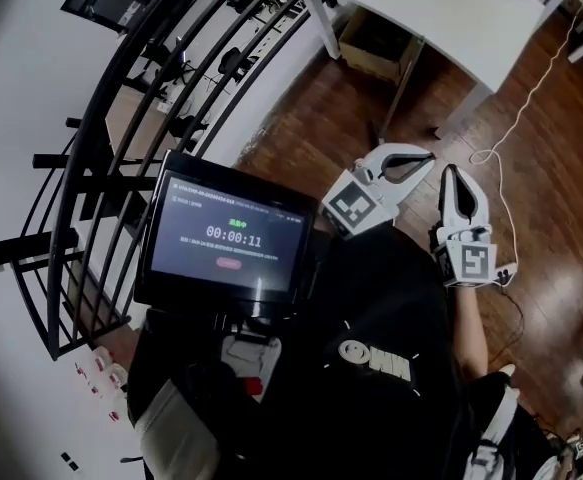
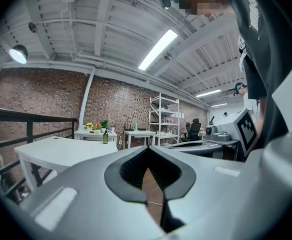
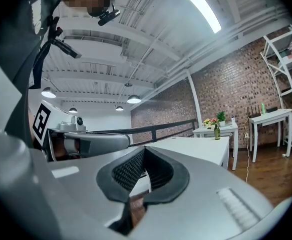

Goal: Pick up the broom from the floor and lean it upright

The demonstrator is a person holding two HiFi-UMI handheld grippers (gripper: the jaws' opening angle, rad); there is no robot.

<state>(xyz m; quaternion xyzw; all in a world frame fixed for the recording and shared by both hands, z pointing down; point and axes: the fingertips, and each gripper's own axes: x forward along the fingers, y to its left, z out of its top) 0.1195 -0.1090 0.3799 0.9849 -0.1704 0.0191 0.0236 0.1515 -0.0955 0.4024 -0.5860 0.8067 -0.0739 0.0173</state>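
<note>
No broom shows in any view. In the head view both grippers are held level side by side in front of the person's dark shirt, above the wooden floor (image 1: pixel 321 108). My left gripper (image 1: pixel 429 158) is shut with nothing between its pads; in its own view the jaws (image 2: pixel 149 149) meet at the tips. My right gripper (image 1: pixel 451 172) is shut and empty too, its dark ribbed pads (image 3: pixel 130 170) closed together. Each gripper sees the other alongside: the right gripper (image 2: pixel 221 134) in the left gripper view, the left gripper (image 3: pixel 93 141) in the right gripper view.
A white table (image 1: pixel 451 8) stands ahead, with a cardboard box (image 1: pixel 376 43) under it. A black railing (image 1: pixel 121 118) runs along the left. A tablet (image 1: pixel 226 238) showing a timer hangs at the chest. A white cable (image 1: pixel 516 118) trails over the floor. Shelves (image 2: pixel 163 119) stand by a brick wall.
</note>
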